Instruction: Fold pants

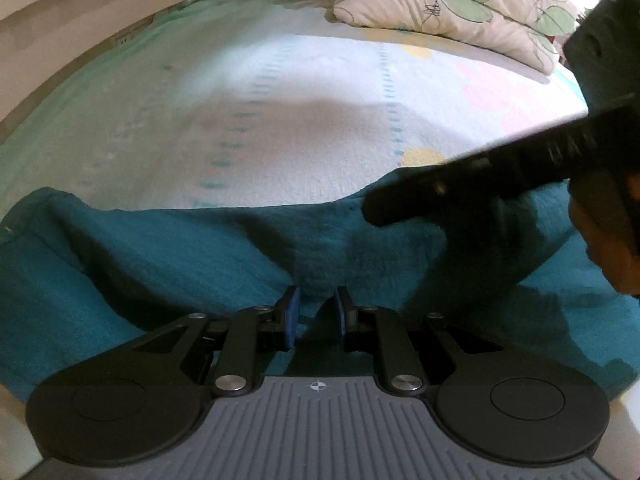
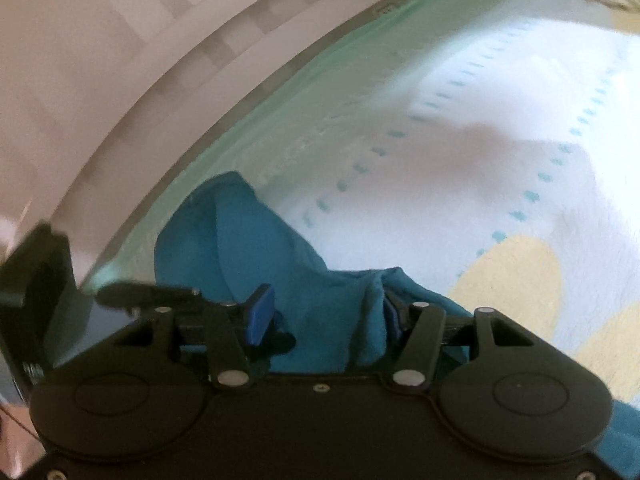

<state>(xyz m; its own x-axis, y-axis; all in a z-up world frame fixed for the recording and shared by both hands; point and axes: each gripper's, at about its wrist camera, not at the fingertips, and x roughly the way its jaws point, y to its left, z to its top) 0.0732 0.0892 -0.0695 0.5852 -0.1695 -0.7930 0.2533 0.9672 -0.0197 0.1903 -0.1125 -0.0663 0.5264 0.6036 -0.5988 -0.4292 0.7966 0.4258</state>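
Observation:
Teal fleece pants (image 1: 200, 256) lie across the near part of the bed. My left gripper (image 1: 316, 312) hovers low over them, its blue pads a small gap apart with nothing clamped between them. The right gripper's black body (image 1: 480, 184) crosses the left wrist view at upper right, over the pants. In the right wrist view my right gripper (image 2: 326, 314) is open wide, and a bunched fold of the pants (image 2: 332, 312) rises between its blue pads, resting against the right pad.
The bed sheet (image 1: 300, 100) is white with teal dashes and pastel spots, mint along its far edge. A leaf-print pillow (image 1: 440, 0) lies at the back right. A pale wooden bed frame (image 2: 120, 80) runs along the left side.

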